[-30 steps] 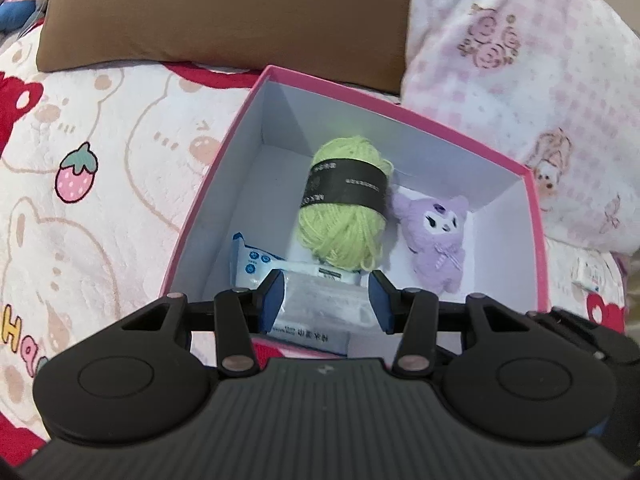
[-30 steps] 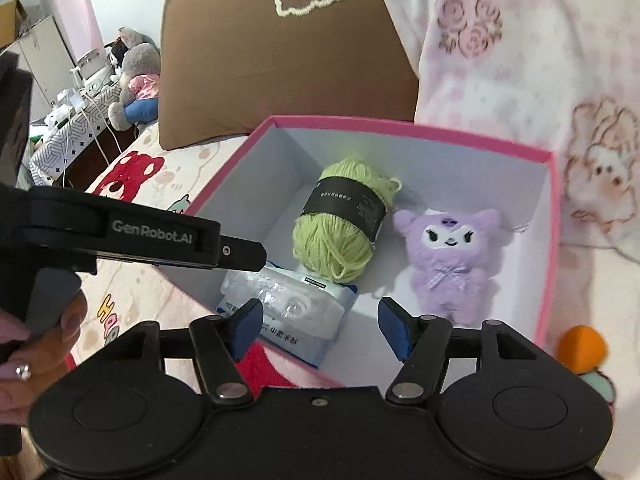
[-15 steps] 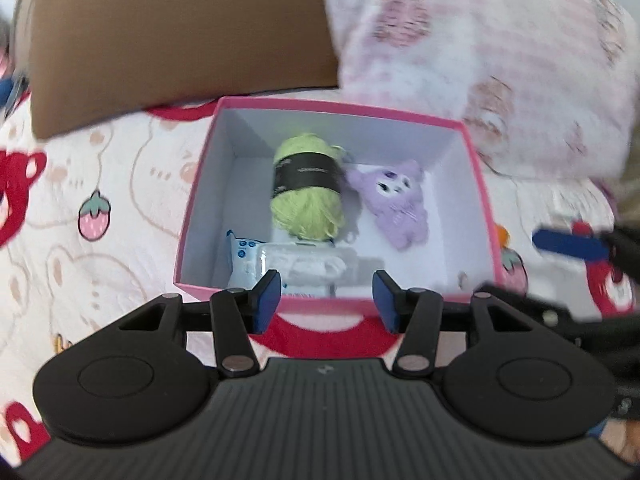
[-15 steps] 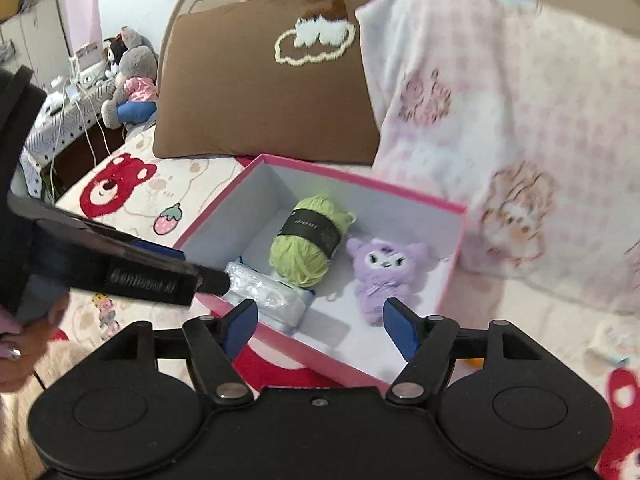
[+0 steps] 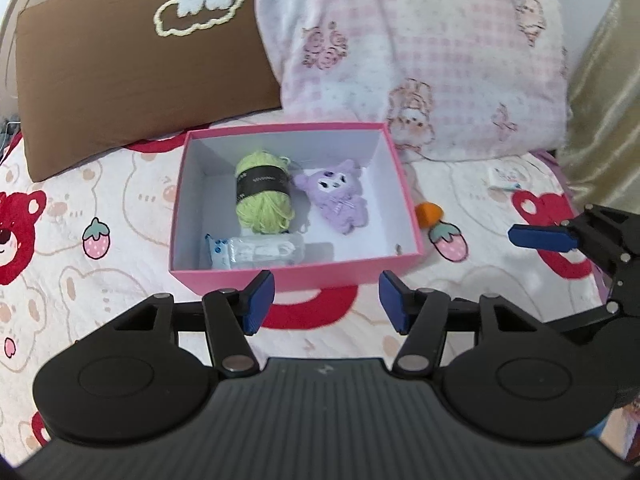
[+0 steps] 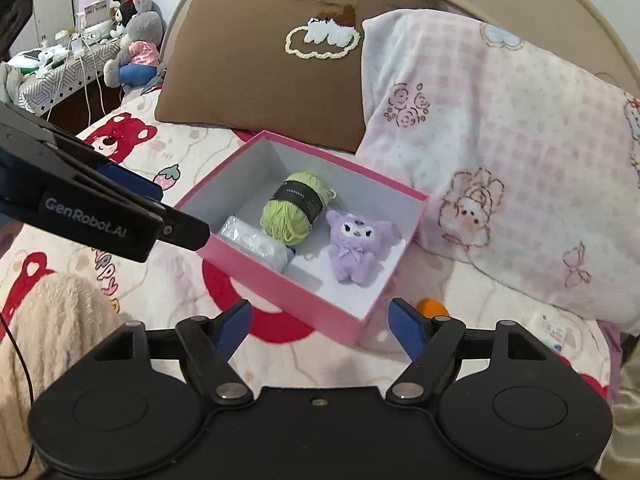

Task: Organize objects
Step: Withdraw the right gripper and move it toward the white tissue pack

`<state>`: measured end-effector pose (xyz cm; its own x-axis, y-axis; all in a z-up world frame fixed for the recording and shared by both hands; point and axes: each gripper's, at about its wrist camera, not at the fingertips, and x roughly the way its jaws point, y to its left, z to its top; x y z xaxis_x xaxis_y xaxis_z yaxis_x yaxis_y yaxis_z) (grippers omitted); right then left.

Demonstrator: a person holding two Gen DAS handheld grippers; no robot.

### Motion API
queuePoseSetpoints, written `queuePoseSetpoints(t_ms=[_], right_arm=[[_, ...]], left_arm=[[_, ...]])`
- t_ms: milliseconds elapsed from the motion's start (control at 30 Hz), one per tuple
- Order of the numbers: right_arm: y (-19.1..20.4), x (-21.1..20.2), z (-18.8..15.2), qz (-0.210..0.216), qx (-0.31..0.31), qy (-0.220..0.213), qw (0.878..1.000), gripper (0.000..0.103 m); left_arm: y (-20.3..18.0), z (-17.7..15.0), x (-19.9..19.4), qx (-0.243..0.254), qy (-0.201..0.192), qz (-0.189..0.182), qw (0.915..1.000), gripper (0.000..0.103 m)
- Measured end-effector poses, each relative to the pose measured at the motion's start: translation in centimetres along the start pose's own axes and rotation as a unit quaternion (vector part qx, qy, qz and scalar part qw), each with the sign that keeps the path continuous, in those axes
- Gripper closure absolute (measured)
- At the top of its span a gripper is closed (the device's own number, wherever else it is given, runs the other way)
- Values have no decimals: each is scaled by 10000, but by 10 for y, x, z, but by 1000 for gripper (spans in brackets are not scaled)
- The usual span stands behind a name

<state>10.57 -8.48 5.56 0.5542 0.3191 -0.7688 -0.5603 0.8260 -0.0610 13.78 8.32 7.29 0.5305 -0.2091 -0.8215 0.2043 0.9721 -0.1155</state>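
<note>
Above the bed, the left gripper [image 5: 326,300] hangs with its blue pads apart and nothing between them, jaws opening wider as I watch. The right gripper [image 6: 318,326] does the same beside it: pads spread, empty, jaws opening too. From the left camera, one blue fingertip of the right gripper pokes in at the right edge; from the right camera, the left gripper's black arm crosses the left side, in front of the box's near corner.

Just past both grippers sits the pink box [image 5: 304,276], lid off, white inside, resting on the bedspread [image 5: 120,216] with its red bears and strawberries. Inside, the green yarn ball [image 5: 262,192] with its black band lies toward the back, left of centre. Right beside it, the purple plush toy [image 5: 334,198] lies face up. In the front left corner, against the near wall, there's a clear plastic packet [image 5: 256,250] with a blue-and-white end.

Outside the box, close to its right wall, a small orange object [image 5: 428,213] rests on the bedspread; I can't tell what it is. Farther right lies a small white packet [image 5: 506,178].

Behind the box, a brown pillow [image 5: 136,68] with a cloud patch leans at the headboard, and a pink checked pillow [image 5: 420,52] sits beside it on the right.
</note>
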Motion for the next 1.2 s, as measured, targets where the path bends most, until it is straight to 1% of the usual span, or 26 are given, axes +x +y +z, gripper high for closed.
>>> queuePoseSetpoints(t_ms=[100, 233, 400, 533, 700, 733, 900, 933, 1033, 1200], right_arm=[[-1, -12, -6, -36, 86, 36, 9999, 24], [-3, -25, -15, -116, 112, 67, 9998, 23], [1, -39, -28, -202, -108, 102, 9997, 23], [0, -49, -37, -264, -165, 104, 9995, 22], [-8, -57, -48, -313, -78, 146, 9994, 17], [-10, -58, -50, -306, -52, 161, 9994, 16], [-25, -61, -63, -322, 114, 189, 9992, 16], [-28, -61, -65, -316, 168, 197, 9992, 16], [-39, -63, -75, -284, 304, 213, 9989, 16], [-63, -66, -92, -227, 563, 185, 9980, 15]], left_arm=[[-9, -5, -9, 92, 58, -91, 9999, 46], [-21, -12, -17, 246, 156, -255, 9993, 43], [-39, -20, -24, 477, 227, -227, 9983, 42], [-47, -27, -28, 528, 350, -379, 9973, 40], [-60, -36, -32, 697, 411, -379, 9960, 39], [-64, -37, -33, 729, 412, -371, 9958, 37], [-77, -42, -30, 777, 519, -536, 9942, 35], [-80, -43, -29, 778, 555, -570, 9938, 30], [-91, -46, -22, 853, 598, -596, 9928, 23], [-112, -45, -8, 1065, 702, -555, 9903, 18]])
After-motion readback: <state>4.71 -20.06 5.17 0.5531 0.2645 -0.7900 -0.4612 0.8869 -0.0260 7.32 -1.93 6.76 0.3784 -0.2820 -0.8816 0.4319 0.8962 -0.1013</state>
